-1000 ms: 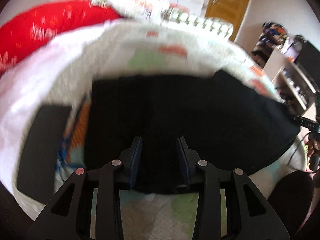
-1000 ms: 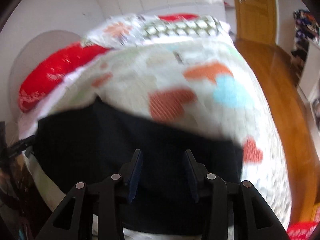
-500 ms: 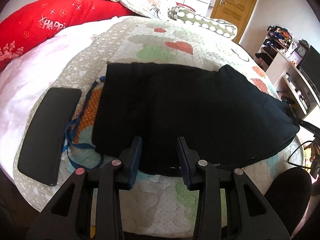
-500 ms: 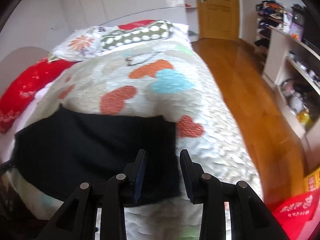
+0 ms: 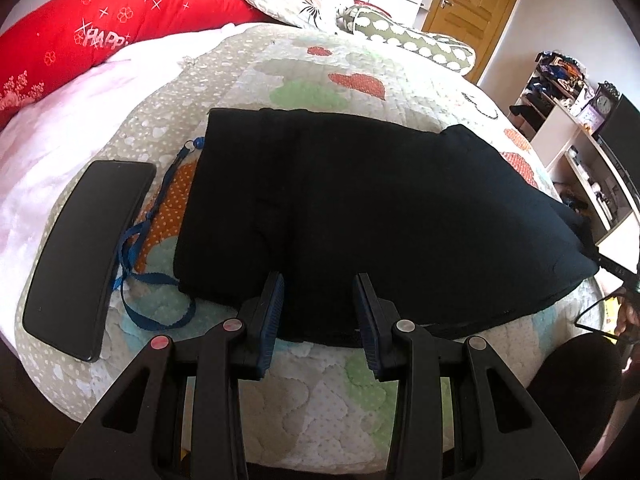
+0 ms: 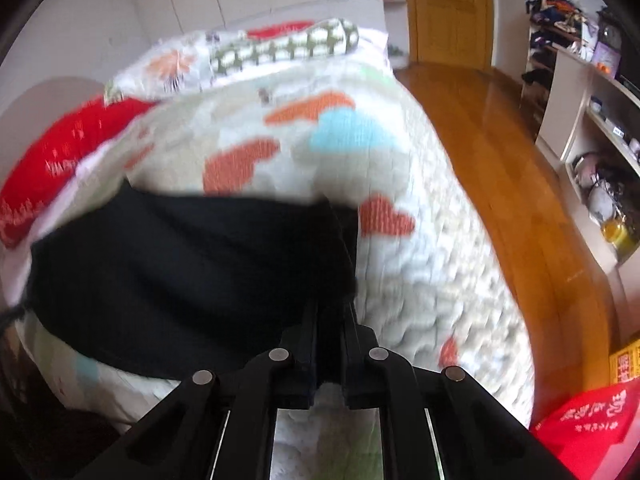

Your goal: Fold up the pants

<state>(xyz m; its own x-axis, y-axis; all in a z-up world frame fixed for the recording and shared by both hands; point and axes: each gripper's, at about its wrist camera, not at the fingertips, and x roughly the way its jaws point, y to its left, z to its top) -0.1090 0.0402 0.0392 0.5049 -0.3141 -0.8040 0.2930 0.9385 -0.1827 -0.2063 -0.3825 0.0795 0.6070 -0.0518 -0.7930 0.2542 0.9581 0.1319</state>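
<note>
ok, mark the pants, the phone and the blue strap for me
pants (image 5: 360, 208), left wrist view, middle of the black fabric
phone (image 5: 86, 252), left wrist view, centre of the dark screen
blue strap (image 5: 140, 280), left wrist view, loop beside the pants

One pants (image 5: 360, 208), one phone (image 5: 84, 252), one lanyard (image 5: 156, 224), three pillows (image 5: 80, 32).

A black phone (image 5: 86, 256) and blue lanyard (image 5: 154, 276) lie on the heart-patterned quilt (image 5: 320, 76), near a red pillow (image 5: 96, 36).

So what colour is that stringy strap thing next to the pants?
Blue. The strap lies on the quilt beside the black pants; the left wrist view shows it best.
</note>
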